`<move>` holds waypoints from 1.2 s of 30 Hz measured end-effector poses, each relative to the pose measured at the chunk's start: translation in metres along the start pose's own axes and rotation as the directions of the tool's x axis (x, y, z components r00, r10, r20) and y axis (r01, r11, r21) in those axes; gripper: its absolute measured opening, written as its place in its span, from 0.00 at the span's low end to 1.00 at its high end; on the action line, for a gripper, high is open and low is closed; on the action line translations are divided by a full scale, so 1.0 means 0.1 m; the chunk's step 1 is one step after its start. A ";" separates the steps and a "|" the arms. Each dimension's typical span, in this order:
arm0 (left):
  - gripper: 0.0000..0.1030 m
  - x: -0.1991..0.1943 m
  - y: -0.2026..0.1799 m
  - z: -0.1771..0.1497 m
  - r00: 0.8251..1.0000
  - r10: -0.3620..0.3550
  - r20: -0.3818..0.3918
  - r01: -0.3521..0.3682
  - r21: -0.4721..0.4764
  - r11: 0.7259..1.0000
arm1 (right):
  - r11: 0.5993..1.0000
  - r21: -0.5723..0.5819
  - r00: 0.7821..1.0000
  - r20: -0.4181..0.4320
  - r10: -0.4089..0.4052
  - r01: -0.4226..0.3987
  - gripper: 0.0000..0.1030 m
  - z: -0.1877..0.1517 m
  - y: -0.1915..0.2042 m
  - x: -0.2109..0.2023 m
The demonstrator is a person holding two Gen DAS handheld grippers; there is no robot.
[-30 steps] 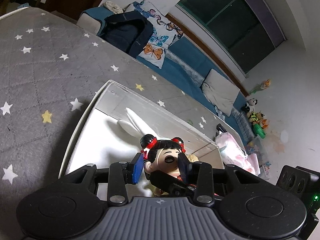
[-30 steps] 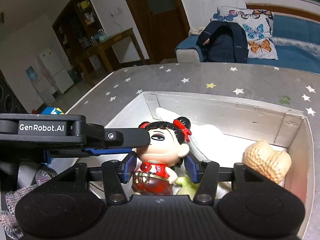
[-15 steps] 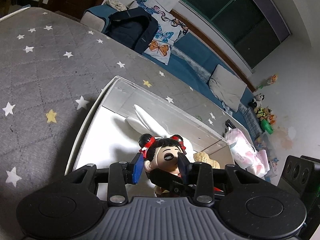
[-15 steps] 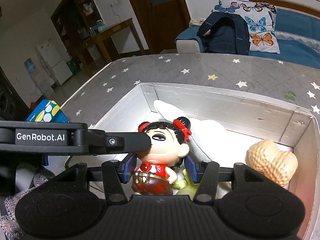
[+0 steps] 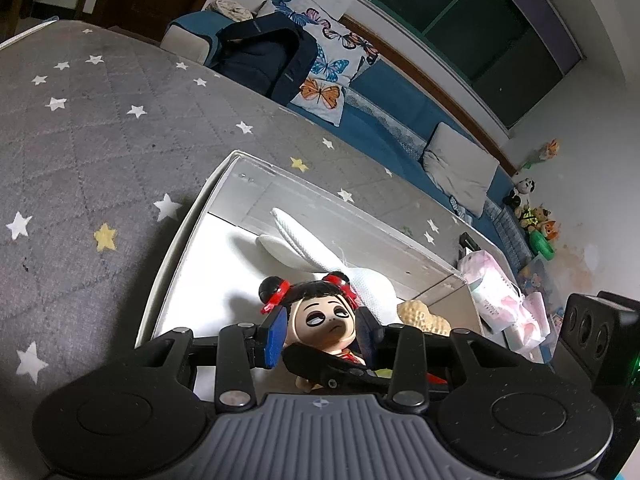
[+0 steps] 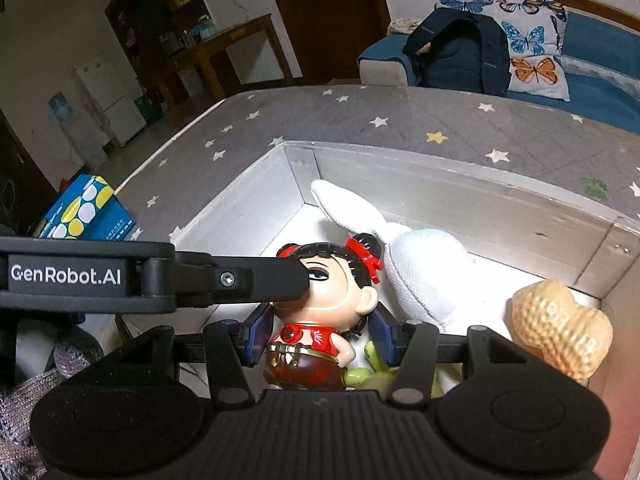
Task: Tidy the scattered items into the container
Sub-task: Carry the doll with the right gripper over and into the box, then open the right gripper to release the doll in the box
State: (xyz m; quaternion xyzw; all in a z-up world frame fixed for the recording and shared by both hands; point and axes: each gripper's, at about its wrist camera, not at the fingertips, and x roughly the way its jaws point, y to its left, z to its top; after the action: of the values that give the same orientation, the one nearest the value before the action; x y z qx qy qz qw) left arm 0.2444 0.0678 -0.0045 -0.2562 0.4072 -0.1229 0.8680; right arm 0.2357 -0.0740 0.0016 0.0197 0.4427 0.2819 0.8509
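Both tongs — left [image 5: 320,334] at the head, right [image 6: 320,330] at the waist — flank the doll [image 6: 320,312] inside the white box [image 6: 460,196], contact unclear; best lowered upright, then released gently.

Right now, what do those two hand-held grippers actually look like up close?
Both are matte black plastic. The left gripper and the right gripper each have a ribbed body, two round side discs, silver screw heads and blue finger pads. In the right wrist view, the left one bears white "GenRobot.AI" lettering.
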 end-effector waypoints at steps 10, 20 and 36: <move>0.39 0.01 0.02 0.00 1.000 0.012 -0.005 -0.012 0.009 1.000 | 1.000 -0.022 0.999 -0.032 -0.011 0.011 0.52 0.00 0.03 0.04; 0.39 -0.03 0.02 0.00 1.000 0.018 0.003 -0.018 0.018 1.000 | 0.999 -0.030 0.999 -0.031 -0.012 0.011 0.52 0.00 0.04 0.03; 0.39 -0.16 -0.05 -0.01 1.000 0.013 0.024 -0.014 0.034 0.999 | 0.999 -0.044 1.000 0.007 -0.018 0.019 0.59 -0.03 0.05 -0.15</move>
State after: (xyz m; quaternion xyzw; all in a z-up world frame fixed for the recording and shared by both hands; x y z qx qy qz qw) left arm 0.2332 0.0701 0.0077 -0.2398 0.3965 -0.1210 0.8779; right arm 0.2242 -0.0782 0.0120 -0.0021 0.4339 0.2836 0.8552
